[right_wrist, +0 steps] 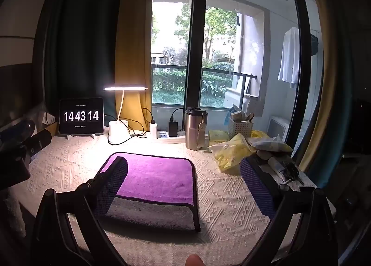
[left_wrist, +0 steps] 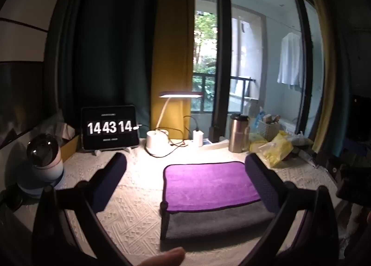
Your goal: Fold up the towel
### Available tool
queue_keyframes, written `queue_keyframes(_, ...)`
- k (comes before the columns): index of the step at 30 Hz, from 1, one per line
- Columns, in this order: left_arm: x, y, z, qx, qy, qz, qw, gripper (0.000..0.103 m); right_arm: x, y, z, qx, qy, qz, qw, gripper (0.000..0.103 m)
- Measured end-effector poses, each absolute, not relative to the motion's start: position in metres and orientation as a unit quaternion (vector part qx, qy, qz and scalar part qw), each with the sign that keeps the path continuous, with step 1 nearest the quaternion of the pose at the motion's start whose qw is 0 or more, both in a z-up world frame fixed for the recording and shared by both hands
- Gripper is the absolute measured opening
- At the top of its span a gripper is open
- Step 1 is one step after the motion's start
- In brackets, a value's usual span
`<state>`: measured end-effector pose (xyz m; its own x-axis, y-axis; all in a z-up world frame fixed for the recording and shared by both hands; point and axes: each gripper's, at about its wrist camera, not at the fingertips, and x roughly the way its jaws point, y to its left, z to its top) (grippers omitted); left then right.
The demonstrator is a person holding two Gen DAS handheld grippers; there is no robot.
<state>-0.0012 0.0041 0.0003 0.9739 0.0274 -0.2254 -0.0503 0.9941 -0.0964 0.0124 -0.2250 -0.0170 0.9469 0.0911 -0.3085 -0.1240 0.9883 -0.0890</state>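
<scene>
Folded purple towel [left_wrist: 209, 184], grey underside exposed along near edge, flat on table.

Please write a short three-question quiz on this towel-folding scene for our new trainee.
1. True or false: the towel lies folded, its purple side over a grey layer.
2. Which holds the towel: (a) the left gripper, (b) the right gripper, (c) neither?
3. What time does the clock tablet show?

Key: 1. True. 2. (c): both are open and clear of it. 3. 14 43 14.
</scene>
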Motion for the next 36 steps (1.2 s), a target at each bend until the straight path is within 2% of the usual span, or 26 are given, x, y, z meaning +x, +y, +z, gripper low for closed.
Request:
queue_keyframes(4,-0.006,0.018,0.003,-0.076,0.098,0.034,0.992,0.103,0.012,-0.226,-0.017,-0.054,0.153,0.053,0.985,0.1)
queue_keyframes(7,-0.008,0.006,0.001,-0.054,0.097,0.03,0.993,0.103,0.012,-0.226,-0.018,-0.056,0.153,0.053,0.985,0.1)
queue_keyframes(36,-0.007,0.009,-0.003,-0.062,0.103,0.012,0.993,0.103,0.011,-0.223,-0.02,-0.051,0.151,0.066,0.985,0.1)
